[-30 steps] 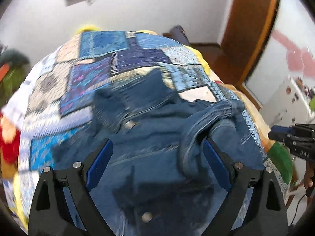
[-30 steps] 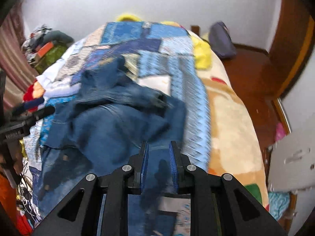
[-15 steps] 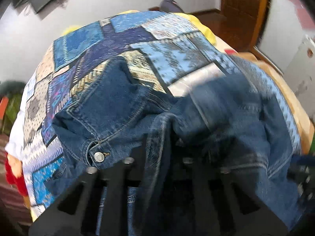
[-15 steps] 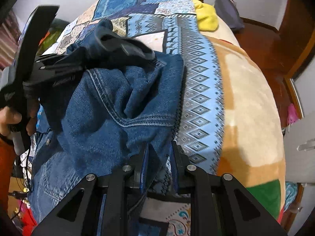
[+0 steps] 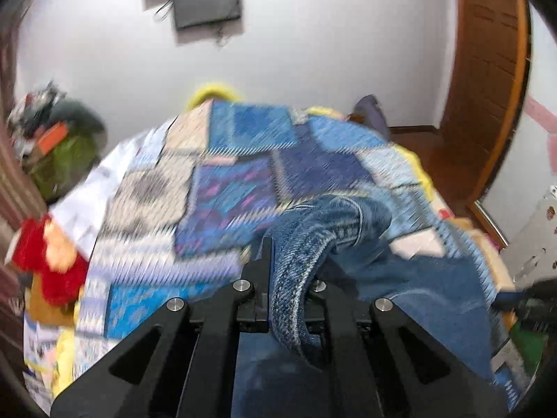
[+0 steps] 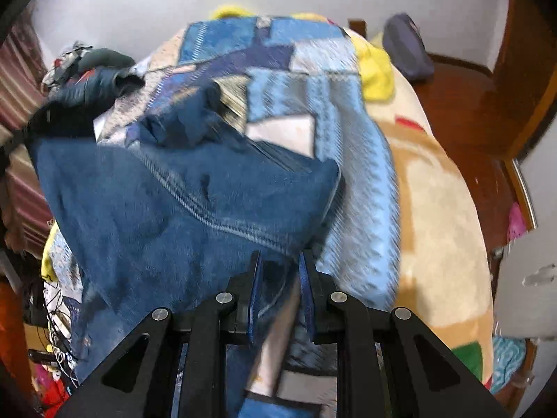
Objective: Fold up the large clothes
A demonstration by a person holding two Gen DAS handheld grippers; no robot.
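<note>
My bed (image 6: 449, 216) is the only thing here that holds anything: spread over it lies a patchwork quilt (image 5: 229, 188) in blues and creams, a tan blanket (image 6: 438, 244) shows along the bed's right side, and a yellow pillow (image 6: 376, 66) sits toward the far end. On the quilt lies the denim jacket (image 6: 181, 209), bunched and half raised, its bulk toward the near left part of the bed. My left claw (image 5: 289, 278) is clamped tight on a thick seamed edge of the jacket, which curls up between the fingers and arches over to the right before it drops into the rest of the cloth. I hold this claw tilted down toward the bed at a moderate slant, and the quilt behind it is smeared with blur. My right claw (image 6: 278, 271) points down more steeply and has its blue pads (image 6: 256, 285) nearly together, pinching a fold of the jacket's near edge; the denim fans out from that grip up and to the left. In the right wrist view my left claw appears as a dark blurred shape at the far left edge of the jacket. A heap of clothes (image 5: 55, 132) sits beyond the bed's left side, against the white wall.
</note>
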